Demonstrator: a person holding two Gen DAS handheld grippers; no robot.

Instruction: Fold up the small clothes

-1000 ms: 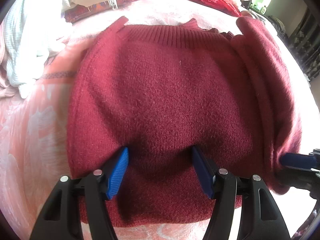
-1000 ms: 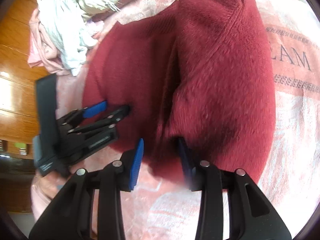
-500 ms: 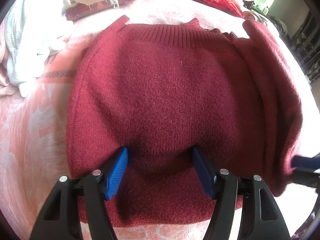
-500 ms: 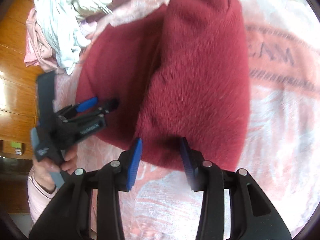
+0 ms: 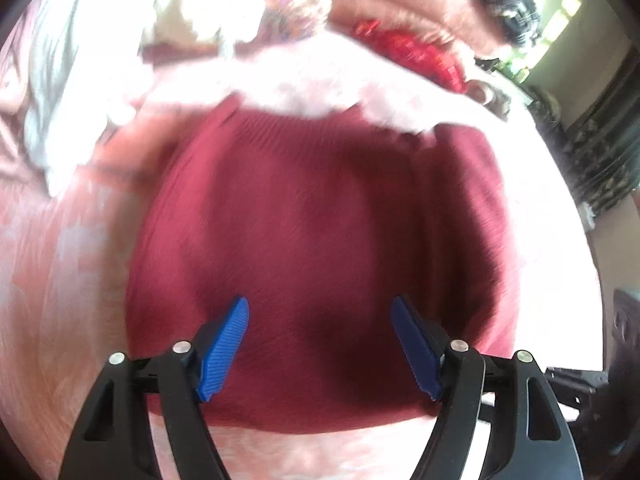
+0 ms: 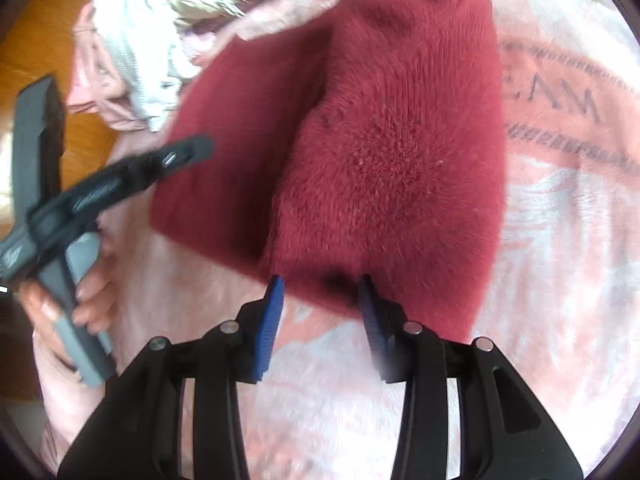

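Observation:
A maroon knit sweater point(image 5: 320, 220) lies flat on the pink blanket point(image 5: 60, 280), with its ribbed edge at the far side. My left gripper point(image 5: 320, 340) hovers over the sweater's near part. Its jaws are opening wide and the blue pads touch nothing. In the right wrist view one side of the sweater point(image 6: 392, 140) is folded over the body. My right gripper point(image 6: 322, 292) pinches the near edge of that folded layer, with its jaws easing slightly apart. The left gripper point(image 6: 176, 156), held in a hand point(image 6: 84, 292), hangs over the sweater's left edge.
A heap of white and pale pink clothes point(image 6: 136, 44) lies past the sweater's far left corner. A red cloth point(image 5: 412, 52) lies at the back. The blanket's lettered band point(image 6: 560, 100) runs right of the sweater. Wooden floor point(image 6: 36, 52) shows beyond the bed's left side.
My left gripper has risen off the sweater and its jaws have spread wider. My right gripper has carried the sweater's side flap across, so it now lies over the body.

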